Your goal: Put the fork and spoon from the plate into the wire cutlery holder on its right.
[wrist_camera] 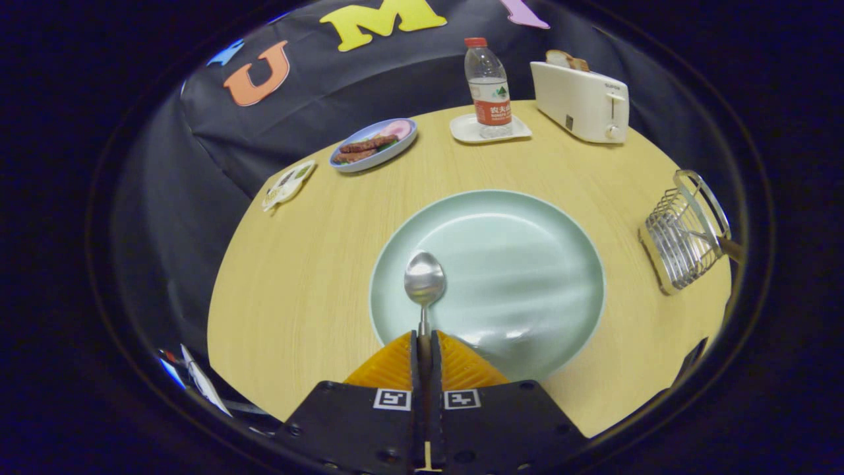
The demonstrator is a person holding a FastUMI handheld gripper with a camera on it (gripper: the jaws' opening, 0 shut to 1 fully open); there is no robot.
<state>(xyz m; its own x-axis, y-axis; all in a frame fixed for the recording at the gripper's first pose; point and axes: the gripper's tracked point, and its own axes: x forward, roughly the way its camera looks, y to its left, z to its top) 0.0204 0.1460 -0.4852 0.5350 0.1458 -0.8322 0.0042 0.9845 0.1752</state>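
Note:
My gripper (pixel 424 343) is shut on the handle of a metal spoon (pixel 424 280), both fingers pressed against it. The spoon's bowl points forward, over the near left part of a large pale green plate (pixel 527 264) on the round wooden table. The wire cutlery holder (pixel 682 234) stands to the right of the plate near the table's right edge, with a wooden handle sticking out of it on its right side.
Beyond the plate stand a water bottle (pixel 488 82) on a white coaster (pixel 489 128), a white toaster (pixel 580 99) with bread in it, and a blue dish of food (pixel 374 144). A small packet (pixel 288 185) lies at the table's left edge.

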